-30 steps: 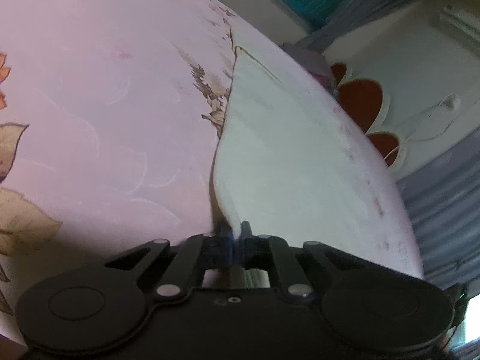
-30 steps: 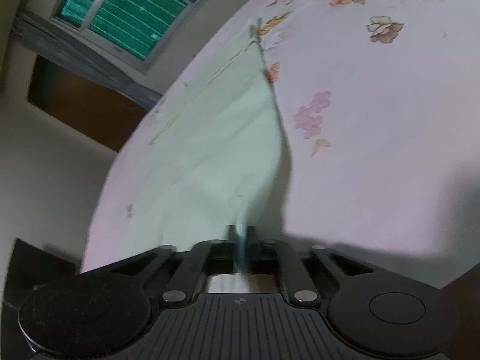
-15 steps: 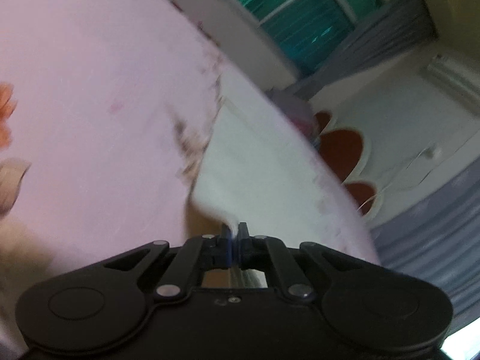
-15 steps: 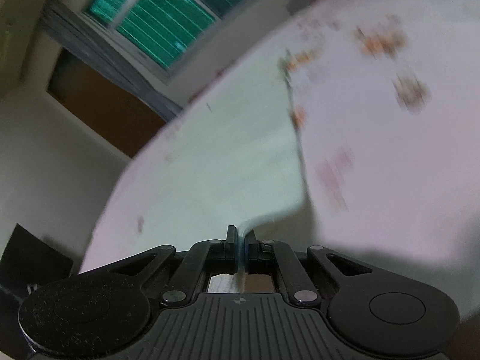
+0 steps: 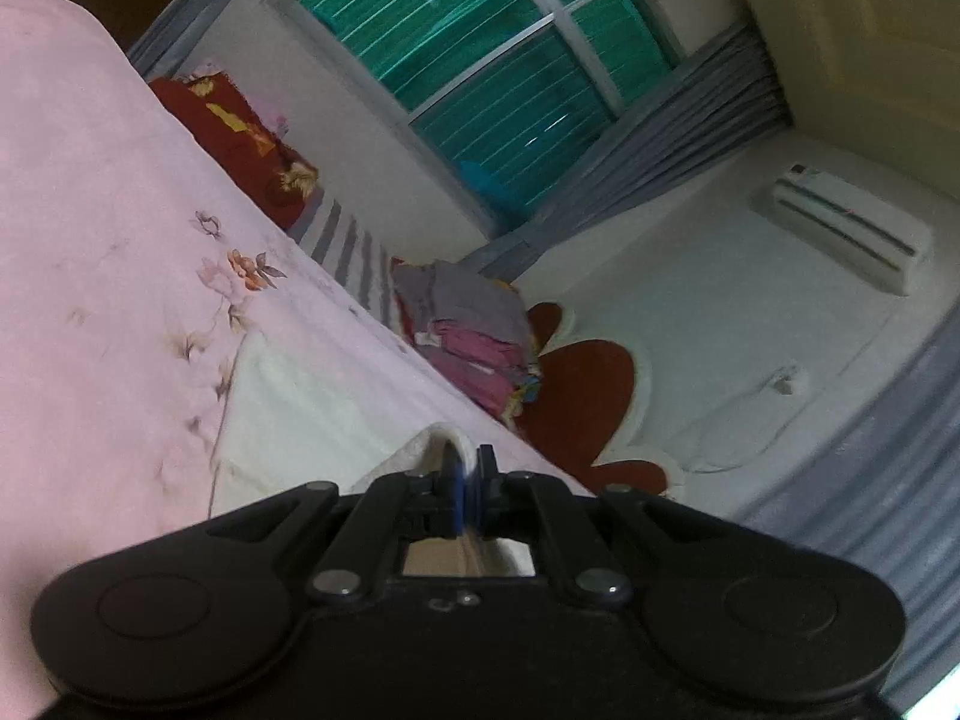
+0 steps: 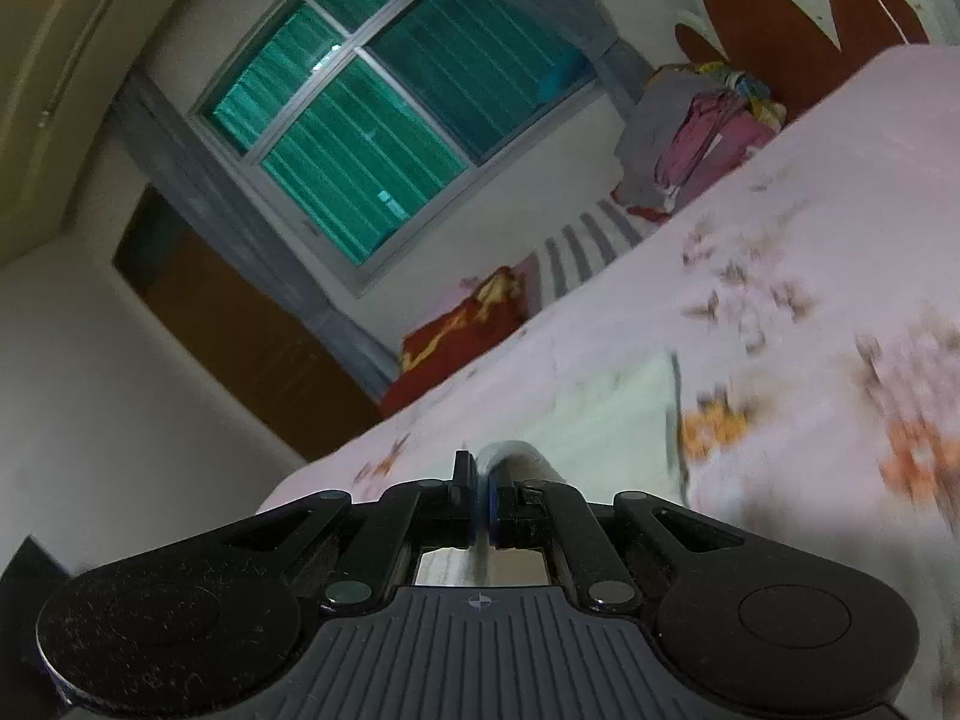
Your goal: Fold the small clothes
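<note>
A small pale cream garment (image 5: 312,420) lies on the pink floral bedsheet (image 5: 90,240). My left gripper (image 5: 468,468) is shut on its near edge, which curls up over the fingertips. In the right wrist view the same garment (image 6: 618,414) lies flat ahead, pale greenish white. My right gripper (image 6: 480,480) is shut on another part of its near edge, and the cloth arches over the right finger. Both grippers hold the edge lifted above the bed; the cloth under them is hidden.
A stack of folded grey and pink clothes (image 5: 474,336) sits at the far bed edge by the red headboard (image 5: 582,414), also in the right wrist view (image 6: 702,120). A red pillow (image 5: 240,144) and striped cloth (image 5: 354,252) lie beyond. A window (image 6: 384,114) is behind.
Both grippers have lifted the garment's near edge and swung it forward over the rest of the cloth. The cameras tilted up, so the window and wall now fill the upper view.
</note>
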A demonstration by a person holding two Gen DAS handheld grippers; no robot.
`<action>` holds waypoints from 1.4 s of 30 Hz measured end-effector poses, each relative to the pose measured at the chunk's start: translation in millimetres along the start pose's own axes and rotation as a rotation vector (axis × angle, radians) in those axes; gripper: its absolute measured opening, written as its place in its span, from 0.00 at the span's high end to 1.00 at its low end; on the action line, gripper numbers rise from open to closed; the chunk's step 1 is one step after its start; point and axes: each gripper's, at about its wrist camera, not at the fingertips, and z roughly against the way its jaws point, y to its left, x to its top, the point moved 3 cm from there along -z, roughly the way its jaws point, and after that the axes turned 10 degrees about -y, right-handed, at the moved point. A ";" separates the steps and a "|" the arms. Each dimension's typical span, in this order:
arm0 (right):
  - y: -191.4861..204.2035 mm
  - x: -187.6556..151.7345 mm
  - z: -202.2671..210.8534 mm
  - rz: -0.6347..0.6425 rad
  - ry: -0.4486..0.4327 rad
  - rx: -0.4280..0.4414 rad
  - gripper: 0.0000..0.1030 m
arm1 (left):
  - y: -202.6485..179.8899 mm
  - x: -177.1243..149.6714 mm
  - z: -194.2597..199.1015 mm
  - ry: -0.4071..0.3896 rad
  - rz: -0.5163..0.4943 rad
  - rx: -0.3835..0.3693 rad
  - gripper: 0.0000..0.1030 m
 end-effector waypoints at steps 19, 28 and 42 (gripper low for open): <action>-115.1 -3.5 -197.1 -0.171 0.180 -0.190 0.93 | 110.3 5.5 -172.0 0.186 0.092 0.155 0.45; -105.4 3.8 -181.8 -0.004 0.099 -0.210 0.44 | 99.7 13.4 -180.1 0.268 -0.192 0.203 0.49; -77.3 -33.6 -219.5 0.428 0.231 -0.317 0.82 | 90.6 -4.4 -199.4 0.397 -0.422 0.178 0.94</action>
